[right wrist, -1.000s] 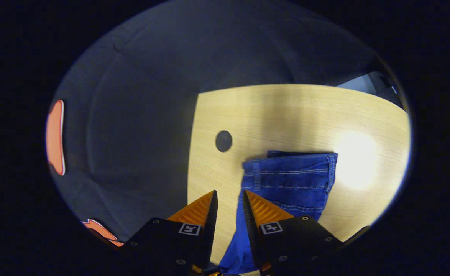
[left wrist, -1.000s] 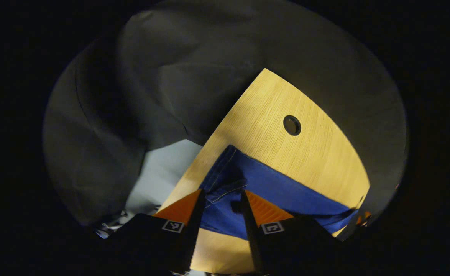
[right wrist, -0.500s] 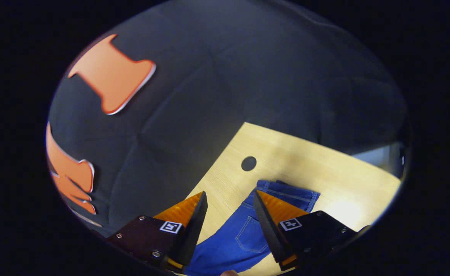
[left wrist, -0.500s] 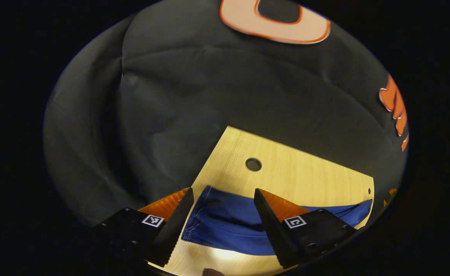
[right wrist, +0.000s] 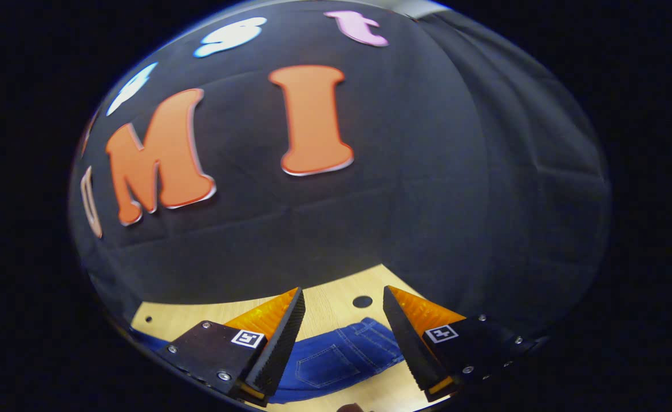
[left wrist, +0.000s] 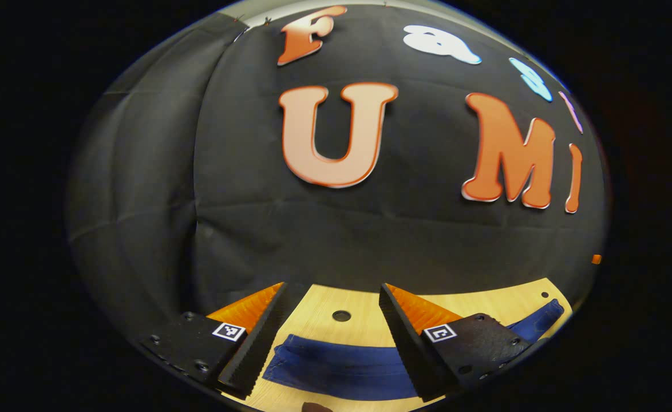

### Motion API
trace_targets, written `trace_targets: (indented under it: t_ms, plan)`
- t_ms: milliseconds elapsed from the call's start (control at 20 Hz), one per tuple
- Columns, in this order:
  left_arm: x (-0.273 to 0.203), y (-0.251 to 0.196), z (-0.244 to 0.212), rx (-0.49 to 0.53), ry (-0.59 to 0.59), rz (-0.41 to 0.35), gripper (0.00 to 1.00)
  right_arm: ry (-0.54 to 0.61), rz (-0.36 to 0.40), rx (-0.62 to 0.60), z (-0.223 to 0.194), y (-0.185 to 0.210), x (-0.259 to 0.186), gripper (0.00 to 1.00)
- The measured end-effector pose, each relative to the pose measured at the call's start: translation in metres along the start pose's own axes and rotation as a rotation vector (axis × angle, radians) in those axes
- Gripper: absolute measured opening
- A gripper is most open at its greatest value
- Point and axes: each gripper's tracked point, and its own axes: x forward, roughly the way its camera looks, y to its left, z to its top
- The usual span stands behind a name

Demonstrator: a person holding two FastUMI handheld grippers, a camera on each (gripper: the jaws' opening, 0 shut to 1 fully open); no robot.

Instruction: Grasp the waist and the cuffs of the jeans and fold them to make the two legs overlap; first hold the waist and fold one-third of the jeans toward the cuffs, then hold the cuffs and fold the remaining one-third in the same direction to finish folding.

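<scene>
The jeans (left wrist: 336, 372) lie flat on the wooden counter (left wrist: 319, 303), a long blue strip just on the near side of the round hole (left wrist: 341, 315) in the counter. Both grippers hang above them, raised and apart from the cloth: the left gripper (left wrist: 331, 343) has its jaws spread wide and empty, and the right gripper (right wrist: 343, 343) likewise. Denim like this looks soft but fairly heavy, so it should drape and sag; I would pinch it at a stitched edge, waist or cuff, where the layers are thick. The right gripper view shows a back pocket (right wrist: 329, 361) near the hole; the left gripper view shows the strip running away from the hole toward the counter's far corner.
</scene>
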Motion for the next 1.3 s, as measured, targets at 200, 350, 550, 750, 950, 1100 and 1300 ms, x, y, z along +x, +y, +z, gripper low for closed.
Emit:
trace_targets:
  t_ms: [200, 350, 550, 750, 950, 1100, 1300]
  plan:
    - [-0.059, -0.015, 0.031, 0.047, -0.153, -0.019, 0.97, 0.03, 0.045, -0.111, -0.013, 0.004, -0.008, 0.89]
    - [-0.091, -0.029, 0.033, 0.083, -0.19, -0.032, 0.96, 0.166, -0.004, -0.083, -0.046, -0.018, 0.008, 0.91]
    - [-0.107, -0.03, 0.027, 0.105, -0.142, -0.062, 0.98, 0.475, -0.041, 0.189, -0.123, -0.041, 0.03, 0.93]
    - [-0.121, -0.051, 0.011, 0.107, -0.087, -0.054, 1.0, 0.702, -0.071, 0.429, -0.172, -0.066, 0.045, 0.95]
    - [-0.131, -0.053, 0.001, 0.144, -0.04, -0.035, 1.0, 0.835, -0.128, 0.622, -0.198, -0.083, 0.061, 0.95]
    - [-0.135, -0.051, -0.004, 0.151, -0.014, -0.017, 1.0, 0.849, -0.196, 0.697, -0.211, -0.089, 0.083, 0.95]
    - [-0.134, -0.046, -0.011, 0.151, 0.017, 0.001, 1.0, 0.91, -0.246, 0.768, -0.222, -0.087, 0.094, 0.94]
